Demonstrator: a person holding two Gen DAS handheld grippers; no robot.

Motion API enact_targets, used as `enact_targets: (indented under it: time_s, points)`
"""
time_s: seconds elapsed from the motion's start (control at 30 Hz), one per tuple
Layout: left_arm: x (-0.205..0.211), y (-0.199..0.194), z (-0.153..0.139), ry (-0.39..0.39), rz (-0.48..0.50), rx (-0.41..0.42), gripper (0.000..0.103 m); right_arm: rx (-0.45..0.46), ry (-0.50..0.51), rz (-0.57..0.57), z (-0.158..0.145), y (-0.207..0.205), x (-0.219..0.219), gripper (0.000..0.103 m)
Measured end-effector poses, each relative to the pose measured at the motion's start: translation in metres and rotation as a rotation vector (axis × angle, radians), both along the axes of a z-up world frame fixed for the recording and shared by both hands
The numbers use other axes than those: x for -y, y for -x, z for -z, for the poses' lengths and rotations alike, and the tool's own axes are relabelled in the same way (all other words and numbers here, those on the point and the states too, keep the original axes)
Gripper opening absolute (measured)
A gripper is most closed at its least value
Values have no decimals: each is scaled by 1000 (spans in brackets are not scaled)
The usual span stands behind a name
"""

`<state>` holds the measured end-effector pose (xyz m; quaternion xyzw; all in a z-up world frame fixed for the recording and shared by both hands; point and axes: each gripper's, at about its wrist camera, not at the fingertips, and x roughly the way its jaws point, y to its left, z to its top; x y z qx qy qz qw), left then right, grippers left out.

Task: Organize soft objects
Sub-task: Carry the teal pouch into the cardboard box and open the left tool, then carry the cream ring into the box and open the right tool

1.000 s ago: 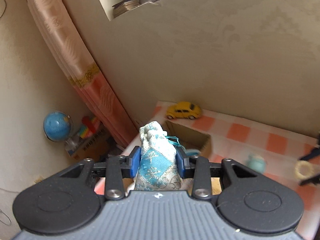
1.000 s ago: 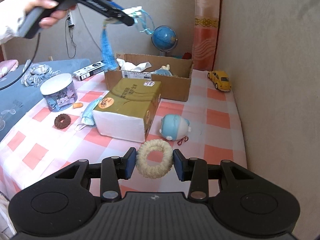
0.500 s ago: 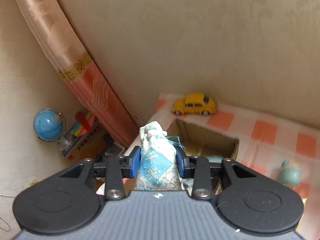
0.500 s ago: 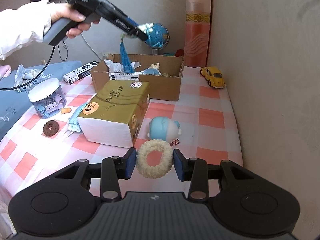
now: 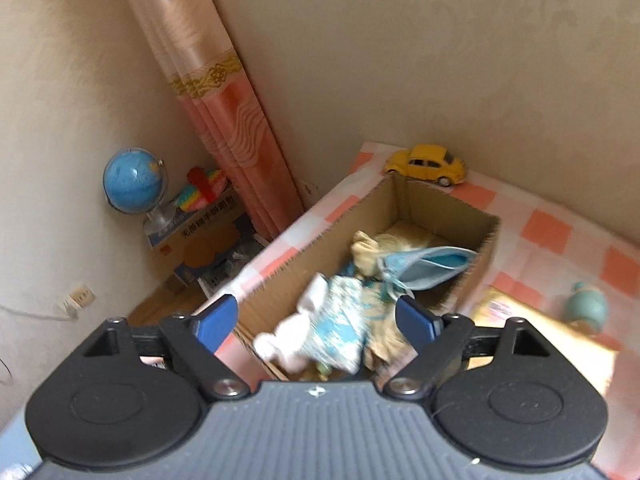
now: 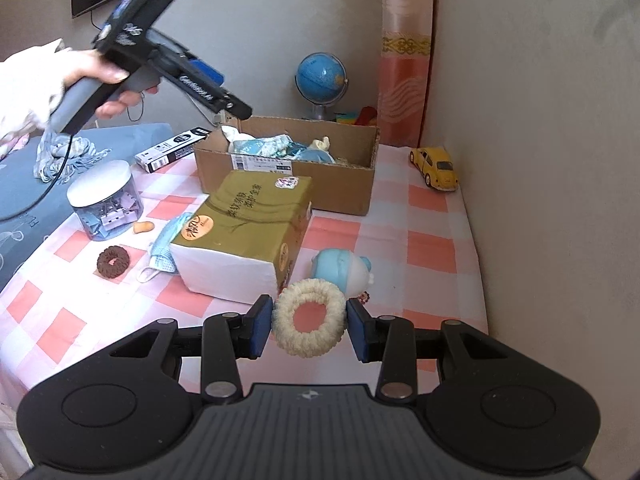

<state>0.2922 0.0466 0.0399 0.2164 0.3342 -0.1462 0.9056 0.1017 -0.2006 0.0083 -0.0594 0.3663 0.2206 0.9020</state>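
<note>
My left tongs (image 5: 316,320) have just sprung wide, and the blue-and-white embroidered cloth pouch (image 5: 340,328) lies, blurred but apparently loose, below them in the open brown cardboard box (image 5: 440,216). That one's sorted; my right tongs (image 6: 309,325) clasp the cream knitted ring scrunchie (image 6: 309,320), probably next.

Blue-and-white pouch (image 5: 334,330) in cardboard box (image 5: 440,216): motion-blurred, outline indistinct. Box's near end hidden behind the gripper body.
</note>
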Motion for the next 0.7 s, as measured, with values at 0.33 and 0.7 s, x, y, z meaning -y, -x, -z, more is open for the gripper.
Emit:
enact_targets:
  time_s: [0.33,0.7]
  points:
    - [0,114,4,172,-155,-8,96,28,-4,-19,-12,-6,-6,45]
    - [12,175,12,247,-252,16,96,50,-1,-56,-20,-24,-21,45]
